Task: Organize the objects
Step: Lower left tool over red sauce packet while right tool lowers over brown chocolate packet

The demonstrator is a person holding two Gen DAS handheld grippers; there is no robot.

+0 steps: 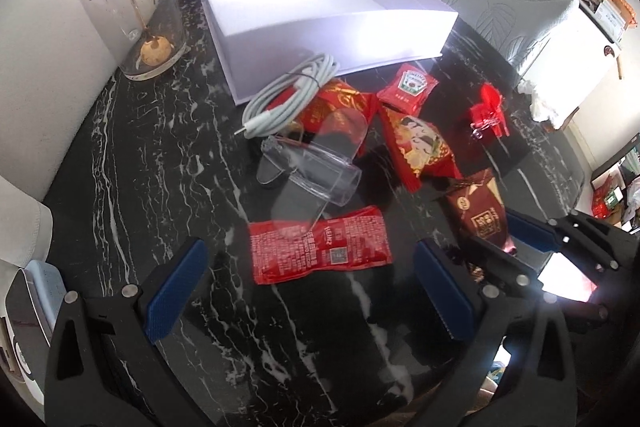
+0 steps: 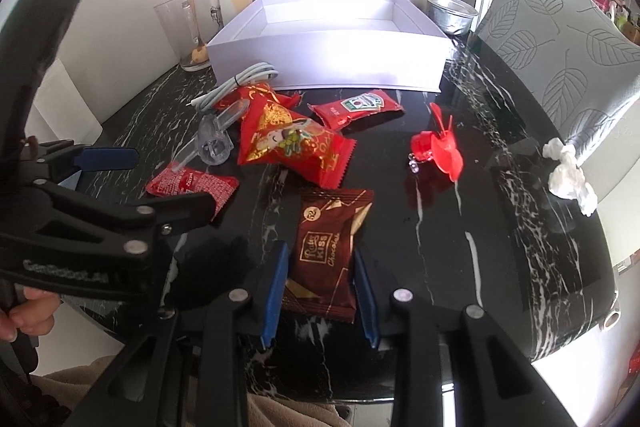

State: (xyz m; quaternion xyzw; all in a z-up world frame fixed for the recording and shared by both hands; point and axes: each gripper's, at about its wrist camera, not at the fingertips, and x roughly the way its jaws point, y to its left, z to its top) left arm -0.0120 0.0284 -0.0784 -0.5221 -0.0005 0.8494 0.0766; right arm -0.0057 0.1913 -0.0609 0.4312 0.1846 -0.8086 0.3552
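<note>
A brown chocolate packet (image 2: 328, 255) lies on the black marble table (image 2: 440, 247), and my right gripper (image 2: 320, 295) is shut on its near end, blue pads pressing both sides. The left wrist view shows the same packet (image 1: 480, 215) in the right gripper (image 1: 508, 247). My left gripper (image 1: 310, 291) stands open just short of a red ketchup packet (image 1: 320, 245) with nothing between its fingers; it shows at the left (image 2: 152, 183) in the right wrist view. An open white box (image 2: 328, 59) stands at the back.
Ahead lie a coiled white cable (image 1: 288, 95), a clear plastic case (image 1: 308, 167), red snack bags (image 1: 420, 147), a small ketchup sachet (image 1: 408, 89) and a red clip (image 1: 488, 111). A glass with a stick (image 1: 136, 15) stands back left. A crumpled tissue (image 2: 568, 167) and a chair (image 2: 560, 47) are on the right.
</note>
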